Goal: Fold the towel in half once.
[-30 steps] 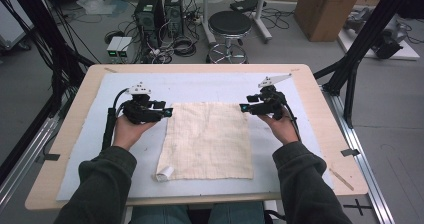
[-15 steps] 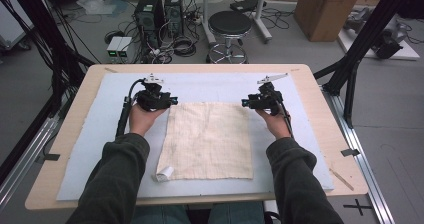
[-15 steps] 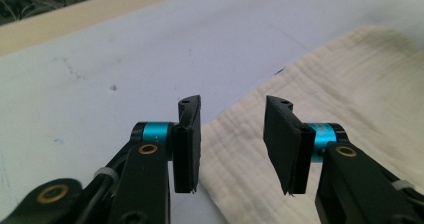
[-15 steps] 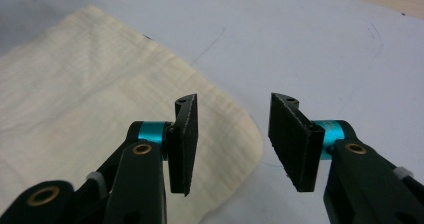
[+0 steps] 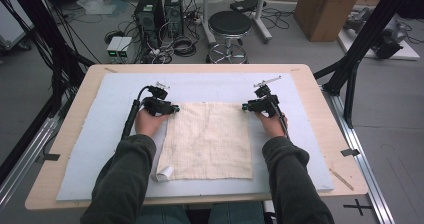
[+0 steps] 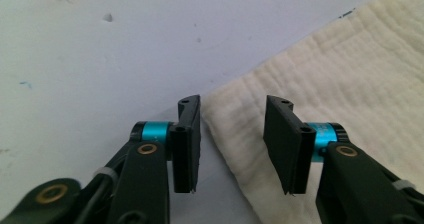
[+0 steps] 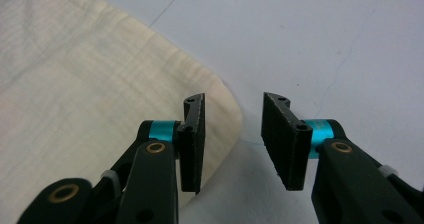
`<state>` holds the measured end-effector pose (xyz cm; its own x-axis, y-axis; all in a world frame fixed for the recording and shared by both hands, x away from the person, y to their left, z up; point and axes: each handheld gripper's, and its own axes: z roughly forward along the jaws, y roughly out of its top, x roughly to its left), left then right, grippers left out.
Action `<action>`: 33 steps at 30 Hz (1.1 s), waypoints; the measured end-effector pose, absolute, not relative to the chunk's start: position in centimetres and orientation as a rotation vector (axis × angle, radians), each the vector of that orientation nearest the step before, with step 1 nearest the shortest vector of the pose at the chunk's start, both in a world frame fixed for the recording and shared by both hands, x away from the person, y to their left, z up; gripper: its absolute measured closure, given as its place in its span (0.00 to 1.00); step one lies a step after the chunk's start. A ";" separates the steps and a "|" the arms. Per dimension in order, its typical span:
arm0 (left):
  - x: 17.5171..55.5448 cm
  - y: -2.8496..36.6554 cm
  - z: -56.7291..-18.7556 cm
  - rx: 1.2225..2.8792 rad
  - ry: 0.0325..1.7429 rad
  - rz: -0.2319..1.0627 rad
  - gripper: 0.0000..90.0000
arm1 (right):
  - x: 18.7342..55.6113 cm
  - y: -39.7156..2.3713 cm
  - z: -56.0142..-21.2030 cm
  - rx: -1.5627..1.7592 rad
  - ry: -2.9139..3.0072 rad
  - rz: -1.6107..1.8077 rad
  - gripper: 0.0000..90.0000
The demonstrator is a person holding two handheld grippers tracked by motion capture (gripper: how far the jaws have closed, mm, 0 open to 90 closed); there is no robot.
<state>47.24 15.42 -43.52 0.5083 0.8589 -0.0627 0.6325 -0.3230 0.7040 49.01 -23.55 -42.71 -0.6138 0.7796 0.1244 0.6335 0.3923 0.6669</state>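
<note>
On mat point(image 5: 100, 149), cloth point(image 5: 210, 139) corners between closing jaws.

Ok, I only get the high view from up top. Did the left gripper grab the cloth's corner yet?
Observer: Not yet. In the left gripper view, the left gripper has just been closing its jaws, but they stand apart. The cloth has its corner in the gap, and nothing pinches it.
Operator: And the other one?
Observer: The right gripper has just been closing too, and its jaws are also apart. In its own view the cloth's rounded corner lies under one jaw and barely reaches the gap.
Operator: Is the cloth smooth?
Observer: No. Up close it's crinkly, with fine ridges running across it.
</note>
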 end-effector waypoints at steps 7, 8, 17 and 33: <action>46.9 14.7 -43.3 2.114 1.158 0.429 0.96 | 49.2 -22.9 -43.2 1.236 2.487 1.010 0.91; 46.8 14.8 -43.2 2.112 1.167 0.429 0.96 | 49.2 -22.7 -43.2 1.206 2.495 1.003 0.94; 46.2 17.0 -40.6 2.014 1.157 0.503 0.97 | 49.5 -21.1 -39.8 1.087 2.475 1.062 0.95; 44.4 17.8 -40.2 1.972 1.101 0.494 0.97 | 48.6 -22.5 -39.0 1.113 2.456 1.153 0.95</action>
<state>44.38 17.76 -40.21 0.5438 0.8380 -0.0458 0.5228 -0.2956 0.7996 48.58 -22.49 -38.98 -0.6933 0.7103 0.1216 0.5475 0.4094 0.7298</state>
